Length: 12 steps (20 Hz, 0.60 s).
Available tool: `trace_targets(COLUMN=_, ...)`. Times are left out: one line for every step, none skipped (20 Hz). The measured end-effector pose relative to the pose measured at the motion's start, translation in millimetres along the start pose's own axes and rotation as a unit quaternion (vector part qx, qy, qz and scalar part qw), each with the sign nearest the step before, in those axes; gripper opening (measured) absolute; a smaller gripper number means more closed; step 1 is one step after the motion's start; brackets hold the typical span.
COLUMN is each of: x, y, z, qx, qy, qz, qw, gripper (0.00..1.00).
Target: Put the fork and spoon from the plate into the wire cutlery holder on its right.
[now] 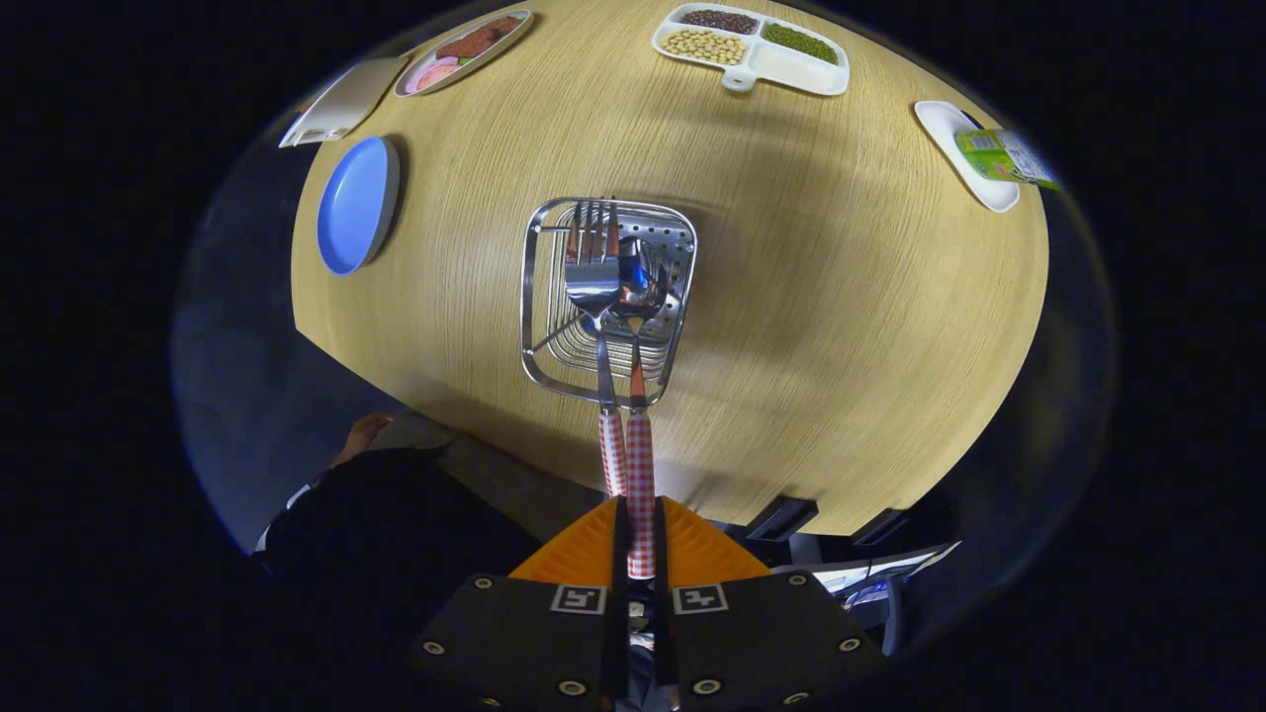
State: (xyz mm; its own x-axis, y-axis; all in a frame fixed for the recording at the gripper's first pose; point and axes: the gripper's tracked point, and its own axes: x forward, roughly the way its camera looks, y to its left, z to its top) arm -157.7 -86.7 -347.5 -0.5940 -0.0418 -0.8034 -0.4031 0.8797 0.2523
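I look straight down on a wooden table [841,297]. My gripper [640,506] is shut on the red-checkered handles of a fork [593,267] and a spoon [643,287], held side by side between the orange fingers [584,554]. Their metal heads point down into the wire cutlery holder [530,297], which stands just beyond the fingers in the middle of the table. I cannot tell whether the tips touch its perforated bottom. The blue plate [356,203] lies bare to the holder's left, near the table edge.
At the far side are a divided white tray [801,74] of beans, an oval dish of food [465,47] and a white board [341,99]. A white dish [949,133] with a green carton [1004,156] lies far right. A person's dark sleeve [396,524] is below the near table edge.
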Motion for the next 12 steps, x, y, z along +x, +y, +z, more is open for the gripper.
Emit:
trace_targets(x=-1, y=1, z=0, qx=0.007, qy=0.0, qz=0.003, qw=1.0, gripper=0.1)
trace_targets(x=-2, y=0, z=4, qx=0.012, qy=-0.008, qz=0.005, qw=1.0, gripper=0.1)
trace_targets(x=-3, y=0, z=6, qx=0.02, qy=-0.013, qz=0.007, qw=1.0, gripper=0.1)
trace_targets(x=-6, y=2, z=10, qx=0.03, qy=-0.019, qz=0.016, qw=0.999, gripper=0.11)
trace_targets(x=-8, y=5, z=13, qx=0.037, qy=-0.025, qz=0.024, qw=0.999, gripper=0.12)
trace_targets(x=-11, y=6, z=14, qx=0.041, qy=-0.032, qz=0.029, qw=0.998, gripper=0.14)
trace_targets(x=-15, y=5, z=14, qx=0.042, qy=-0.039, qz=0.028, qw=0.998, gripper=0.15)
trace_targets(x=-17, y=5, z=16, qx=0.044, qy=-0.047, qz=0.027, qw=0.998, gripper=0.16)
trace_targets(x=-22, y=5, z=19, qx=0.048, qy=-0.058, qz=0.028, qw=0.997, gripper=0.17)
trace_targets(x=-26, y=6, z=22, qx=0.052, qy=-0.07, qz=0.029, qw=0.996, gripper=0.19)
trace_targets(x=-31, y=8, z=26, qx=0.055, qy=-0.088, qz=0.032, qw=0.994, gripper=0.21)
trace_targets(x=-37, y=7, z=29, qx=0.06, qy=-0.106, qz=0.03, qw=0.992, gripper=0.23)
